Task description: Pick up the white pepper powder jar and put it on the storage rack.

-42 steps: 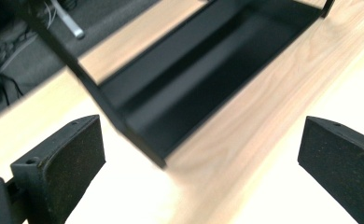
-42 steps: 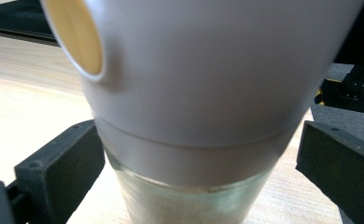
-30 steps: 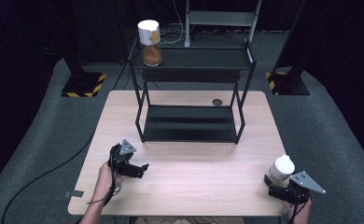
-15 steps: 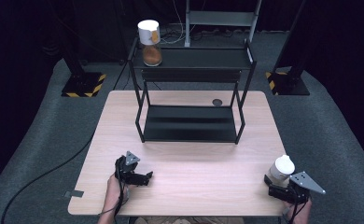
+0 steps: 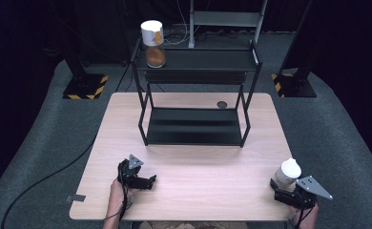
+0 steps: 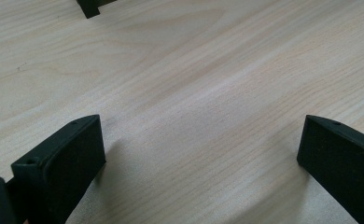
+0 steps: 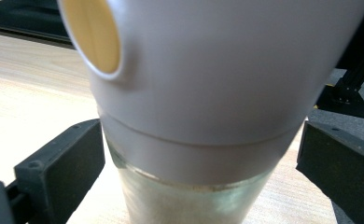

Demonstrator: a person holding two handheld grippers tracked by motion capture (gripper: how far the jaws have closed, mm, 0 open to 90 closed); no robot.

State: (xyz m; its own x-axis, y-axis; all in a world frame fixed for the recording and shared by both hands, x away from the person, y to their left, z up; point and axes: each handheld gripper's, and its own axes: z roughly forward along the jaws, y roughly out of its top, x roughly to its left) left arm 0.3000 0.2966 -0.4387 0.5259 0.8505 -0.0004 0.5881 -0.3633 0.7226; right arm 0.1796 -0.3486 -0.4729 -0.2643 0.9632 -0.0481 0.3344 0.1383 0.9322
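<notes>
A glass jar with a white lid (image 5: 287, 171) stands on the wooden table (image 5: 198, 162) near its front right corner. My right gripper (image 5: 283, 184) is open around it, one jaw on each side. In the right gripper view the jar (image 7: 194, 93) looms very close between the jaws, with a round yellowish spot on its lid; the left jaw looks close to the glass. My left gripper (image 5: 150, 181) lies near the table's front left, open, its fingers (image 6: 73, 158) wide apart over bare wood. A second jar (image 5: 153, 44), holding something orange-brown, stands on the left end of the black rack's top shelf.
The black two-level metal rack (image 5: 203, 59) stands at the table's far middle, its lower shelf bare. A small dark disc (image 5: 221, 104) lies on the table behind the rack's right side. Black stands with yellow-striped bases sit on the grey floor.
My left gripper has moved toward the table's front edge and slightly right, then settled. The right gripper and its jar have stayed put.
</notes>
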